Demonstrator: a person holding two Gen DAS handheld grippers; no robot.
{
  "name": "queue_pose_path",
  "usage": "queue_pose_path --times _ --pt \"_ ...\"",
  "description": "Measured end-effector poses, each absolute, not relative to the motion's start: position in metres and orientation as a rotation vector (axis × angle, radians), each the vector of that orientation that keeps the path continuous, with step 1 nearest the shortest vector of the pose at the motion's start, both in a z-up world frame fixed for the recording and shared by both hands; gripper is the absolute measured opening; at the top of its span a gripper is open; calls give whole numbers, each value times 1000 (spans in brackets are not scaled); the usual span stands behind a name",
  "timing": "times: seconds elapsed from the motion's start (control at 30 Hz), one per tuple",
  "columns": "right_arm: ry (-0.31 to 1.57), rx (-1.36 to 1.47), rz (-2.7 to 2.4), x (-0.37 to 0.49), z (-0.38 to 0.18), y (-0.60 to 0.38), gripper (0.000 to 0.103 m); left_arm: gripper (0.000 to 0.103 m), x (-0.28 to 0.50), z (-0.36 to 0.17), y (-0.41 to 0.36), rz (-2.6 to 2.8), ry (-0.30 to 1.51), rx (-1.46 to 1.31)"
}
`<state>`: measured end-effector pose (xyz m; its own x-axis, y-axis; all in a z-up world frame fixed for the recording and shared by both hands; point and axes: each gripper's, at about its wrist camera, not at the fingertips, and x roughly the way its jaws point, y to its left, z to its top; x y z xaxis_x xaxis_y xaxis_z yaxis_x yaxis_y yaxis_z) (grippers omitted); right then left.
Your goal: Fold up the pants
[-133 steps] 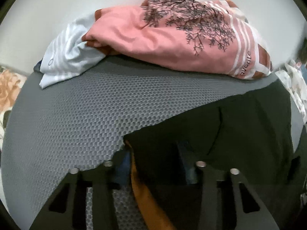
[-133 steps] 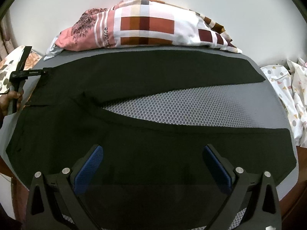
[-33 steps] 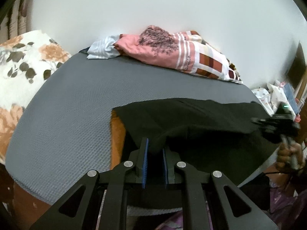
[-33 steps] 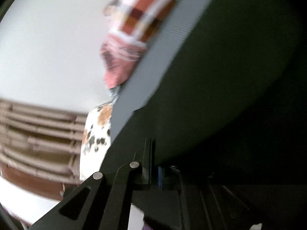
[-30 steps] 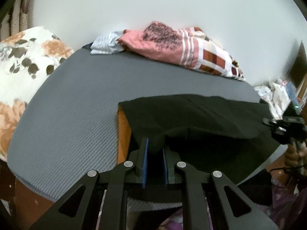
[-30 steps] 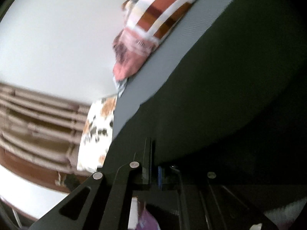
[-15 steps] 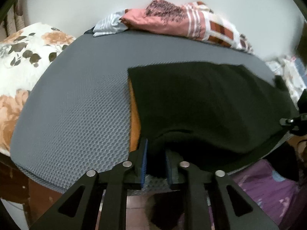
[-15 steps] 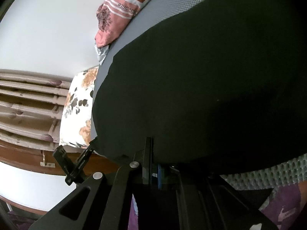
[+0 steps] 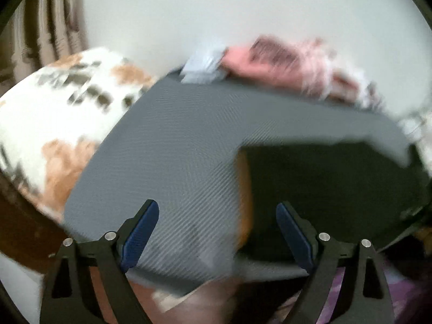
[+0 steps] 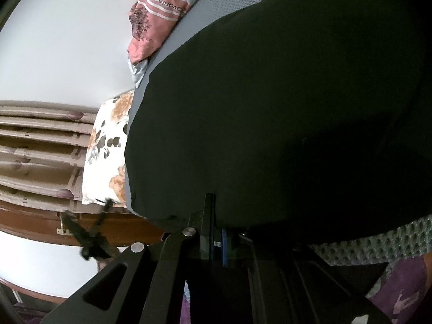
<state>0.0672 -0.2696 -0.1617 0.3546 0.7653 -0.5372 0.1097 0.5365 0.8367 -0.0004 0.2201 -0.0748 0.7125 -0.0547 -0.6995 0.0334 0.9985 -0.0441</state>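
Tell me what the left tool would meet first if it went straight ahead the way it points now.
Probably the bare grey mattress. The left tool is open with nothing between its jaws, and the black pants lie to the right of its line. The frame is motion-blurred, so depth is uncertain.

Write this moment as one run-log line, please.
left hand-held gripper: open, off pants | right hand-held gripper: shut on black pants | pants: lying on grey mat
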Motion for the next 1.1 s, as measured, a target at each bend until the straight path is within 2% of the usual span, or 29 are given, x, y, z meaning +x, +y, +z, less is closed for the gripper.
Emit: queue_pose_path --times 0.13,0.23,0.33,0.37,0.47,0.57,0.7,1.1 --pt "1141 929 533 63 -156 -268 6 89 24 -56 165 -191 767 16" --pt "1144 951 533 62 -159 -269 6 88 42 -76 125 -305 832 52" --pt "1147 956 540 61 -160 -270 6 77 49 -113 100 -391 964 102" --pt "1142 962 549 61 -160 -271 6 77 50 -121 96 -405 992 117" --pt "1113 1006 573 62 -161 -279 8 77 45 -146 90 -425 1071 135" --pt "1057 1060 544 62 -163 -299 9 77 36 -151 87 -429 1030 195" --pt "982 1077 436 67 -162 -341 22 77 30 -151 84 -431 1038 187" --pt "669 1340 325 96 -170 -476 25 79 33 -154 83 -443 1035 212"
